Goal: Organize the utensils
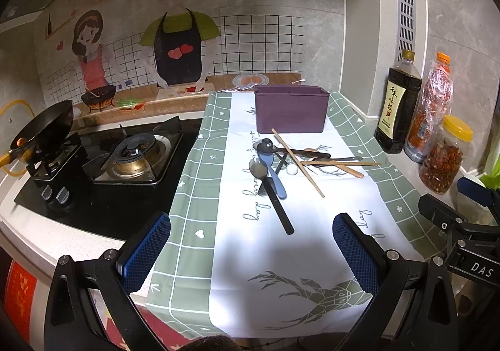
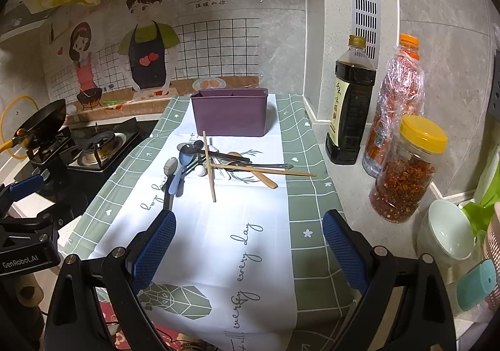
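Observation:
A purple utensil bin stands at the far end of the green-and-white cloth. In front of it lies a loose pile of utensils: wooden chopsticks, a black-handled metal spoon, a blue spoon, a wooden spoon and dark spoons. My left gripper is open and empty, near the front edge, short of the pile. My right gripper is open and empty, also short of the pile.
A gas stove with a black wok is on the left. A soy sauce bottle, a wrapped orange bottle, a chili jar and a white bowl line the right.

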